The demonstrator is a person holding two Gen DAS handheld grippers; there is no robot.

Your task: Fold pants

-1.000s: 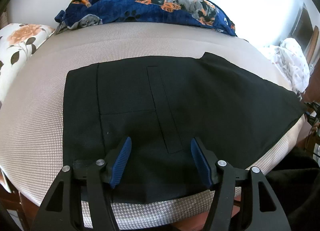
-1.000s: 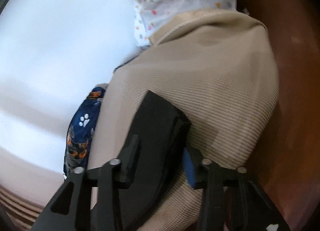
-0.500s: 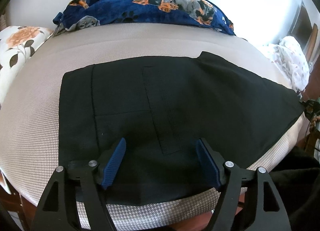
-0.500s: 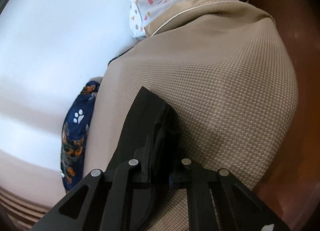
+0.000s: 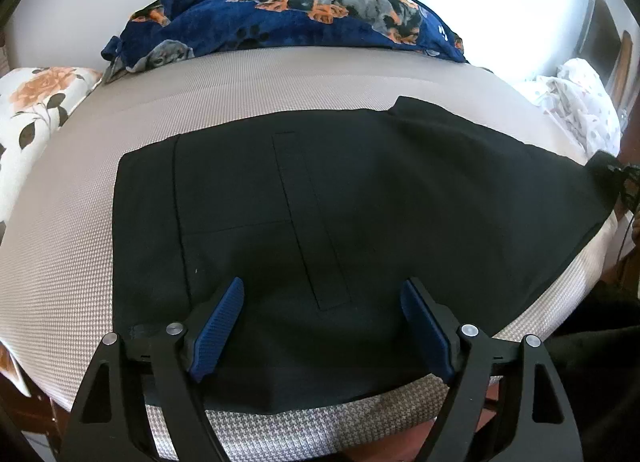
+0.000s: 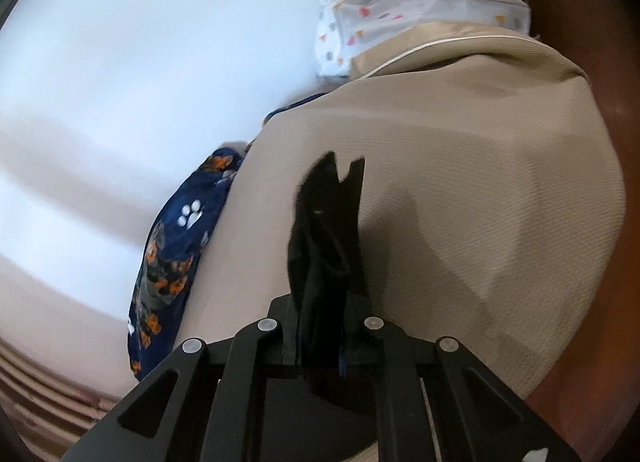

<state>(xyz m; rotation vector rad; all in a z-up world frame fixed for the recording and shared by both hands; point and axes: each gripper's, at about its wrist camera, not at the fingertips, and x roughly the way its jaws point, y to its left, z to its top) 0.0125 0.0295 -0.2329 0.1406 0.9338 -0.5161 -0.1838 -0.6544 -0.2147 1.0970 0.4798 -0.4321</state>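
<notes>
Left gripper (image 5: 322, 328): black plastic linkage arms with triangular cut-outs, four silver round screw heads, ribbed blue pads (image 5: 218, 328) on the inner faces. Right gripper (image 6: 320, 326): same black frame, four silver screws across the bars, blue sliver at the inner right finger

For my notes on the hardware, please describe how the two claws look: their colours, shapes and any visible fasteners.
The left claw has a matte black frame with triangular cut-outs and round silver rivets at its joints. Its two fingers carry dark blue ribbed pads. The right claw has the same black cut-out frame and silver rivets; only a sliver of blue pad shows there. No cables, printed markings or sleeves are clearly visible.
</notes>
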